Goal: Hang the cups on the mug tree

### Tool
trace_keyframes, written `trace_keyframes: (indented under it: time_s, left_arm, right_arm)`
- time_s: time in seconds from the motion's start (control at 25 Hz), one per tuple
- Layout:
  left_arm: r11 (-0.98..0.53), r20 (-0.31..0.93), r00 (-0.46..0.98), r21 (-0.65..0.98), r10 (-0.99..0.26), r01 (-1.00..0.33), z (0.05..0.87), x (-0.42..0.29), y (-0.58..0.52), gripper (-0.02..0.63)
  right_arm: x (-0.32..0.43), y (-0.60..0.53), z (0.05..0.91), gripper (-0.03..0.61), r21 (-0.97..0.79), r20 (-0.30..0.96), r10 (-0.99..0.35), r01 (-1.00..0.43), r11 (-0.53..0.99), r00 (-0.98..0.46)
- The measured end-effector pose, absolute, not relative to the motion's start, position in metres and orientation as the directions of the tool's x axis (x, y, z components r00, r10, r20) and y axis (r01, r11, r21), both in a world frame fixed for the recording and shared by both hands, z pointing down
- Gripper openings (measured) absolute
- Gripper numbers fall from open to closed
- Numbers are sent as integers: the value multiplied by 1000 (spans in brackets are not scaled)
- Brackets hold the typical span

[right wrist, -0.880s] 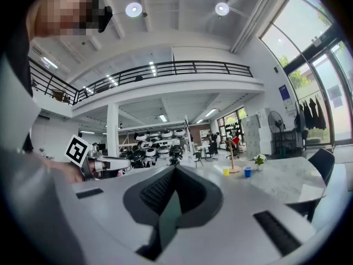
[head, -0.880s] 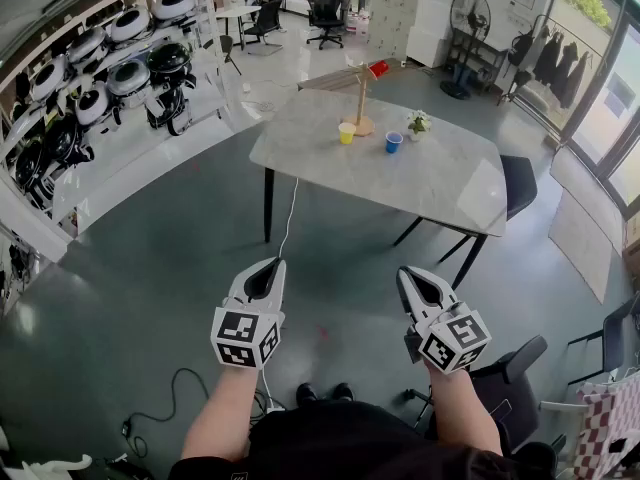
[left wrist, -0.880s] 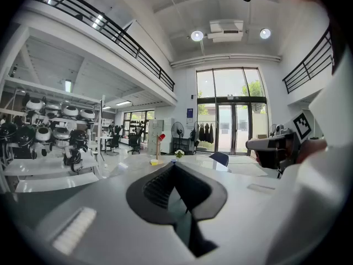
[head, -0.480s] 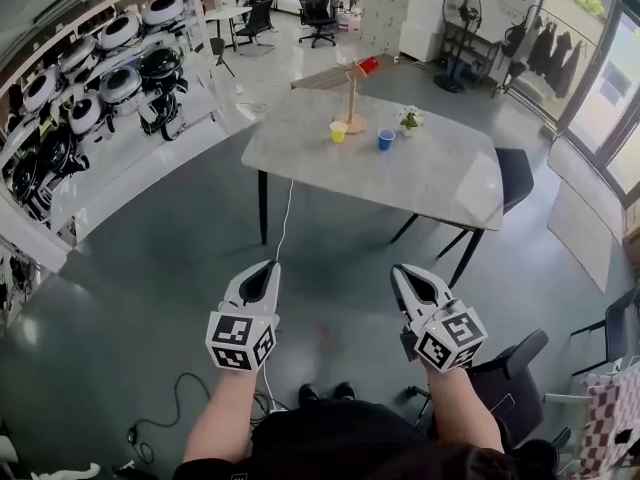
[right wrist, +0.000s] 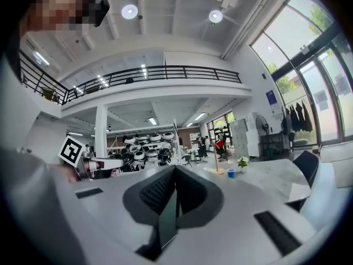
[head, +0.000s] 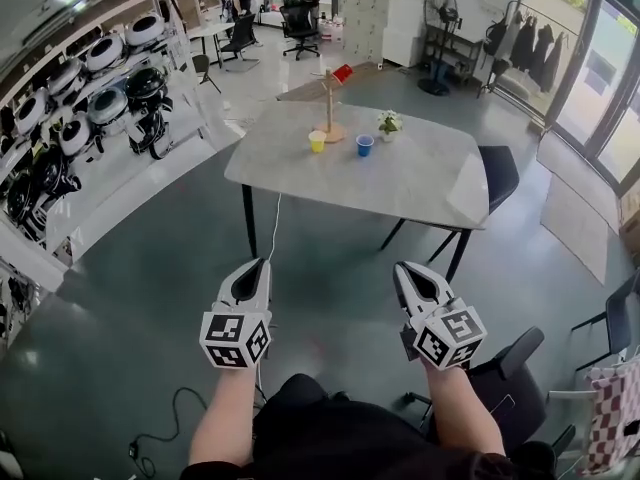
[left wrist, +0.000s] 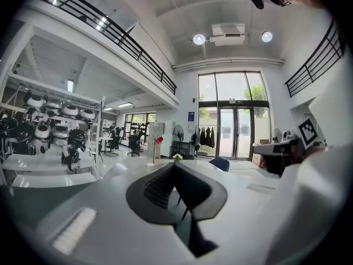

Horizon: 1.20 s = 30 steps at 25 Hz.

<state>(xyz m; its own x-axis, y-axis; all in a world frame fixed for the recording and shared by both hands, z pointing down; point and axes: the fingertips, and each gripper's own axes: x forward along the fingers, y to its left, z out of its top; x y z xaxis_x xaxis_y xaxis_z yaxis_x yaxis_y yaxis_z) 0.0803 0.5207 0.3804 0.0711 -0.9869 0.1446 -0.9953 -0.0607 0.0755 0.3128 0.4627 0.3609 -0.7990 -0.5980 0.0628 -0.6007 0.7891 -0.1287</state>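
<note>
Mug tree (head: pixel 328 108) is seen on table (head: pixel 420 183), upper centre, red cup (head: pixel 342 72) hung on it, yellow cup (head: pixel 317 141) and blue cup (head: pixel 365 145) beside its base. Left gripper (head: pixel 257 265) and right gripper (head: pixel 405 269) are held low in frame, well apart from them, jaws pressed together, empty.

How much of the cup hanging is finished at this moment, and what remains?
Done: one red cup looks hung on the mug tree. In hand: nothing; the left gripper and the right gripper are both shut and empty, held over the floor, away from the table. Left: the yellow cup and the blue cup stand on the table near the tree's base, not yet hung.
</note>
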Motion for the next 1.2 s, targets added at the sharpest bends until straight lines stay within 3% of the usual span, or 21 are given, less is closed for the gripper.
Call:
trace_keyframes:
  time_s: [0.2, 0.4, 1.2]
  left_arm:
    - [-73, 186, 87, 81, -979, -994, 401, 93, 519, 9]
    - [-57, 210, 78, 104, -974, -993, 418, 62, 495, 9]
    - [-59, 268, 93, 133, -959, -989, 456, -141, 307, 9]
  right_arm:
    - [321, 461, 382, 12, -178, 97, -575, -583, 793, -812]
    - [295, 432, 400, 12, -215, 137, -559, -575, 789, -818]
    - [64, 242, 424, 12, -231, 236, -482, -531, 816, -844]
